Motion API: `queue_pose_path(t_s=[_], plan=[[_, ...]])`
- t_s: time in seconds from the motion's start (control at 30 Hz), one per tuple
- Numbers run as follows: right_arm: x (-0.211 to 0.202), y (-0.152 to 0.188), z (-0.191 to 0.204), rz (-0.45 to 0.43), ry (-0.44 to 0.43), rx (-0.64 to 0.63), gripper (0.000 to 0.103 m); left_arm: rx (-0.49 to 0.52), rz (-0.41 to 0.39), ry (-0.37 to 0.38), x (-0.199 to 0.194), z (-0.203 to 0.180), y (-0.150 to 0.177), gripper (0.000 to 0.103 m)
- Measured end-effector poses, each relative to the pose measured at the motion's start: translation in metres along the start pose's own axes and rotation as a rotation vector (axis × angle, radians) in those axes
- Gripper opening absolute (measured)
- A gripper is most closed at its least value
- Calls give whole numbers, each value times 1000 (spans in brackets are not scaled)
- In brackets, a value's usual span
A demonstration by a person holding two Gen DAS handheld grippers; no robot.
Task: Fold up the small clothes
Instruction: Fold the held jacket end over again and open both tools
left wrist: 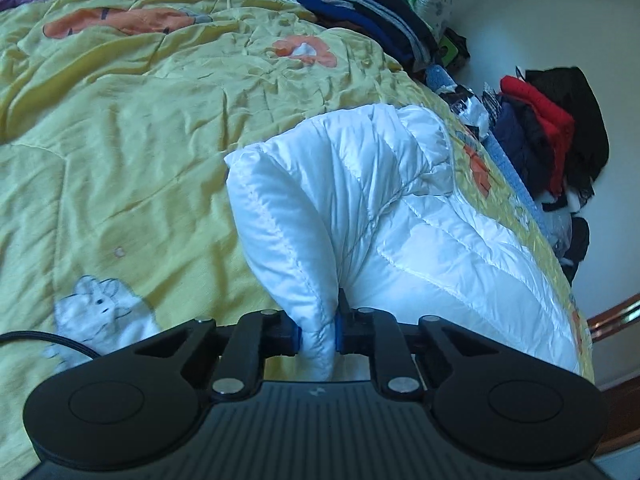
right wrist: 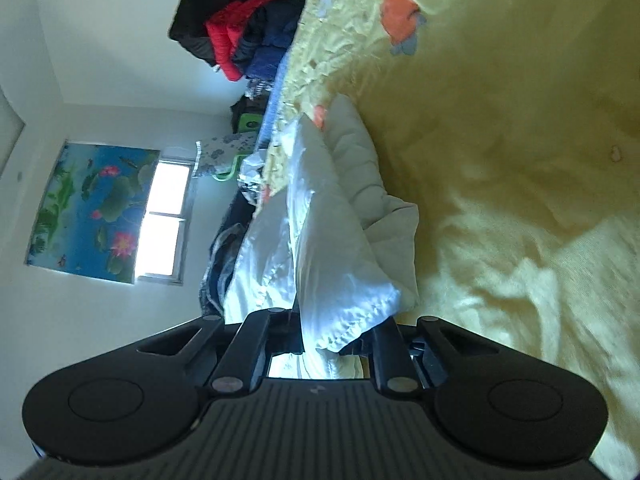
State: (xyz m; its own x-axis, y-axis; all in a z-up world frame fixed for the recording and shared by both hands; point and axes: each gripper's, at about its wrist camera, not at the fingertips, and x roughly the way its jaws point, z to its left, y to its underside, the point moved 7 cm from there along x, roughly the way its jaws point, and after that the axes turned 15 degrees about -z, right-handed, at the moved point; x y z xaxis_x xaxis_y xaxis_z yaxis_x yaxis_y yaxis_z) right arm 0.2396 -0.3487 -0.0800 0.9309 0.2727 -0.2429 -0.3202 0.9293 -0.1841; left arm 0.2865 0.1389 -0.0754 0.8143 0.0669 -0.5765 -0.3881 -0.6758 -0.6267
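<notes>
Left wrist view: the left gripper (left wrist: 318, 330) pinches a padded edge of the white puffer garment (left wrist: 400, 208), whose bulk runs away from the jaws along the right edge of the yellow quilt (left wrist: 140, 140). The right gripper (right wrist: 332, 340) likewise clamps white fabric, so both hands hold one end. Piled dark and red clothes (left wrist: 548, 132) crowd the wall beyond; a window (right wrist: 166, 220) lights the room.

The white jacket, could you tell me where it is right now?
In both wrist views the white jacket lies on the yellow quilt near its edge, pinched by the left gripper and right gripper.
</notes>
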Motion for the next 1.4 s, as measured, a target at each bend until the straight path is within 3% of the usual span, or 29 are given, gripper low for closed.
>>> queue_pose_path(t_s=[0.33, 0.6, 0.67, 0.7, 0.77, 0.87, 0.97, 1.03, 1.07, 1.13, 1.17, 1.2, 1.3, 1.33, 1.4], plan=[[-58, 11, -22, 42, 19, 11, 16, 123, 3, 21, -48, 17, 22, 15], [-70, 14, -41, 39, 51, 48, 20, 110, 4, 36, -51, 29, 32, 17], [-70, 13, -41, 33, 53, 67, 23, 118, -14, 41, -54, 30, 30, 27], [-71, 11, -42, 30, 64, 63, 33, 128, -26, 38, -56, 32, 29, 31], [-77, 4, -42, 4, 78, 44, 47, 151, -47, 14, -64, 38, 24, 57], [-92, -20, -46, -91, 111, 46, 49, 154, -130, -38, -87, 56, 5, 62], [-109, -50, -33, -253, 135, -31, 50, 177, -287, -111, -119, 62, -26, 62], [-112, -62, 0, -332, 103, -158, 50, 248, -383, -99, -132, 43, -43, 62], [-108, -61, 17, -329, 74, -221, 50, 287, -417, -69, -133, 27, -48, 63], [-80, -41, 66, -243, 8, -407, 54, 368, -453, 6, -126, -13, -46, 63], [-63, -25, 88, -183, -19, -494, 62, 398, -447, 43, -118, -34, -40, 65], [-46, -7, 106, -121, -49, -566, 72, 437, -419, 96, -106, -57, -29, 66], [14, 53, 145, 67, -143, -718, 77, 609, -314, 198, -75, -119, 22, 66], [34, 70, 150, 127, -141, -757, 78, 685, -297, 229, -66, -136, 41, 67], [82, 95, 145, 234, -77, -820, 78, 805, -276, 191, -44, -150, 75, 68]])
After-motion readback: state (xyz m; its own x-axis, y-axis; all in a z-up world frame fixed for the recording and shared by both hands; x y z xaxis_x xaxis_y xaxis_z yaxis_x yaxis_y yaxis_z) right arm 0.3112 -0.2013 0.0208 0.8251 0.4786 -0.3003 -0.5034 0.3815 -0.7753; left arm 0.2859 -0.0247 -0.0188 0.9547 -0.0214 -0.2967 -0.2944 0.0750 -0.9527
